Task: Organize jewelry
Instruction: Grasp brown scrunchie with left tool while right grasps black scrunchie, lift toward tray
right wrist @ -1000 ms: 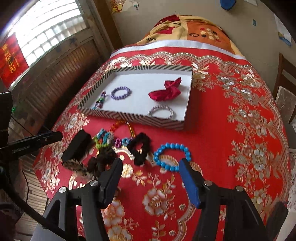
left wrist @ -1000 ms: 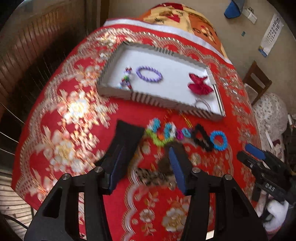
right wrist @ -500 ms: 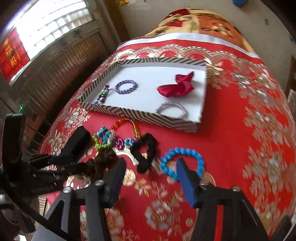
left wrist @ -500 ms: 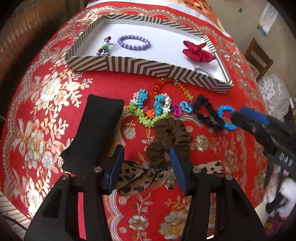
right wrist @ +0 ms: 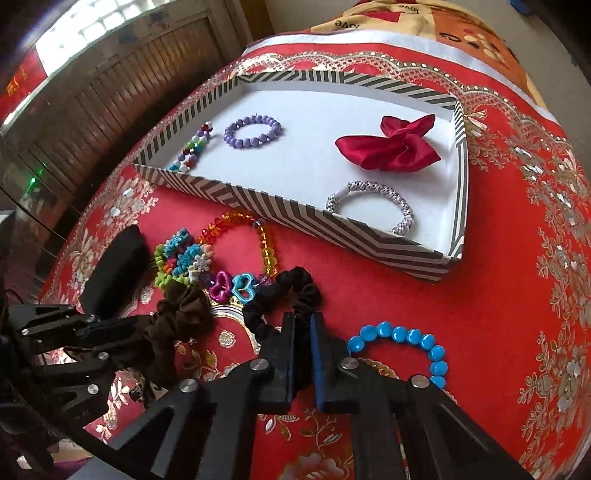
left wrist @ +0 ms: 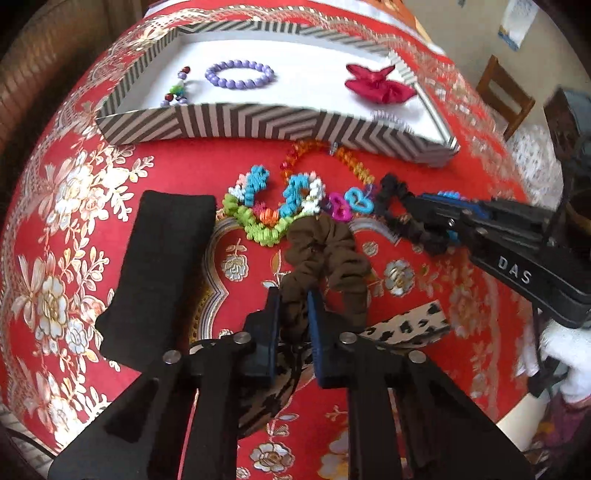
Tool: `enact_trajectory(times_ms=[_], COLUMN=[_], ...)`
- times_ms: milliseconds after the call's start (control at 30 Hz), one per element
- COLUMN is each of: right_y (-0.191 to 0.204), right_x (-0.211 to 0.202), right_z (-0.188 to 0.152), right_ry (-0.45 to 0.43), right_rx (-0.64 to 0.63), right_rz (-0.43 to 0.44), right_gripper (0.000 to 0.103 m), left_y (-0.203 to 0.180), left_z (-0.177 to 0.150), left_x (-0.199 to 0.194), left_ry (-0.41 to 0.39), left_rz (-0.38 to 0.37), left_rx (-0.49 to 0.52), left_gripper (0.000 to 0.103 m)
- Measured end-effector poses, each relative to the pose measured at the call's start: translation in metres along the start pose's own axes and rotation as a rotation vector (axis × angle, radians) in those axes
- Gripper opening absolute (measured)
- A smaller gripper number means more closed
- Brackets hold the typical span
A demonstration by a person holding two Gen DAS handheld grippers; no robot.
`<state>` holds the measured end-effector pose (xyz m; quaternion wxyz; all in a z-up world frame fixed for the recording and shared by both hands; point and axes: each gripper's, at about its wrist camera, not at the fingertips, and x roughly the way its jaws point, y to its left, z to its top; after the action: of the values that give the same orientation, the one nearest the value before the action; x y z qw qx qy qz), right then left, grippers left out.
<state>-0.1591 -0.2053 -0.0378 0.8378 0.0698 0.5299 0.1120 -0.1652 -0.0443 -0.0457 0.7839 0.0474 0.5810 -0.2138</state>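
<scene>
The left gripper [left wrist: 292,308] had matte black, angular arms with round silver screws at the joints and blue pads on its fingers [left wrist: 317,332]. The right gripper [right wrist: 302,332] was built alike; white letters "DAS" marked its black body in the left wrist view.

My right gripper [left wrist: 417,206] carries "DAS" in white; the blanket [right wrist: 424,22] beyond reads "love".

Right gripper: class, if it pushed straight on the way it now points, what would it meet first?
The black scrunchie the right gripper is already shut on; just beneath that, probably the red tablecloth, though depth is hard to judge.
</scene>
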Motion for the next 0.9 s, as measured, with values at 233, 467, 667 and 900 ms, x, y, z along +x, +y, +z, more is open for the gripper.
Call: enact_trajectory(times_ms=[233, 467, 667, 900], right_y=[-0.004, -0.006, -0.003, -0.008], right_x=[-0.044, -0.082, -0.105, -0.115], right_z=[-0.001, 0.002, 0.013, 0.03], right_ry=[-0.105, -0.182, -0.243, -0.277], right_rx=[0.039, 0.05, 0.054, 0.062], right_rz=[0.058, 0.084, 0.082, 0.073], right_gripper=[0.006, 0.006, 0.006, 0.006], left_y=[-0.001, -0.005, -0.007, -0.002], left_z=[0.007, 0.02, 0.04, 0.073], left_x=[-0.043, -0.082, -0.099, -0.098], left_ry=[-0.068, -0.15, -0.212, -0.246], left_rz=[-0.024, -0.013, 0.012, 0.053], left_rx=[0.018, 0.034, 0.042, 0.046], left_gripper=[0.01, 0.01, 0.01, 0.01])
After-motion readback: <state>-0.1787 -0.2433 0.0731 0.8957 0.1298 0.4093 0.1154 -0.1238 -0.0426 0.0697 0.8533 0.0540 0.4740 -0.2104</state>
